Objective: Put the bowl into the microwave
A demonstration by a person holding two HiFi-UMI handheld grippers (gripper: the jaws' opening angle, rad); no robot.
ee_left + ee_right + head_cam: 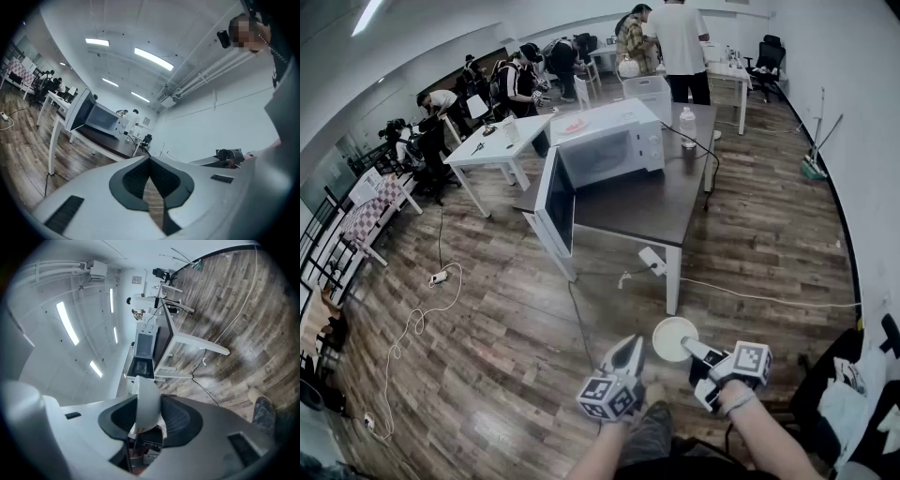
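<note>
The white microwave (609, 145) stands on a dark table (661, 211), and its door (555, 202) hangs wide open to the left. I hold a white bowl (673, 337) low over the wooden floor, well short of the table. My right gripper (689, 348) is shut on its rim. In the right gripper view the bowl (146, 401) stands edge-on between the pads of the right gripper (147, 414), with the microwave (144, 348) far ahead. My left gripper (627, 351) hangs beside the bowl, shut and empty. In its own view the left gripper (150, 161) has its tips touching, and the microwave (101, 119) shows at the left.
A bottle (687, 127) and a white crate (649, 94) stand on the table behind the microwave. A power strip (652, 261) and cables (769, 298) lie on the floor by the table legs. White tables (497, 141) and several people fill the back of the room.
</note>
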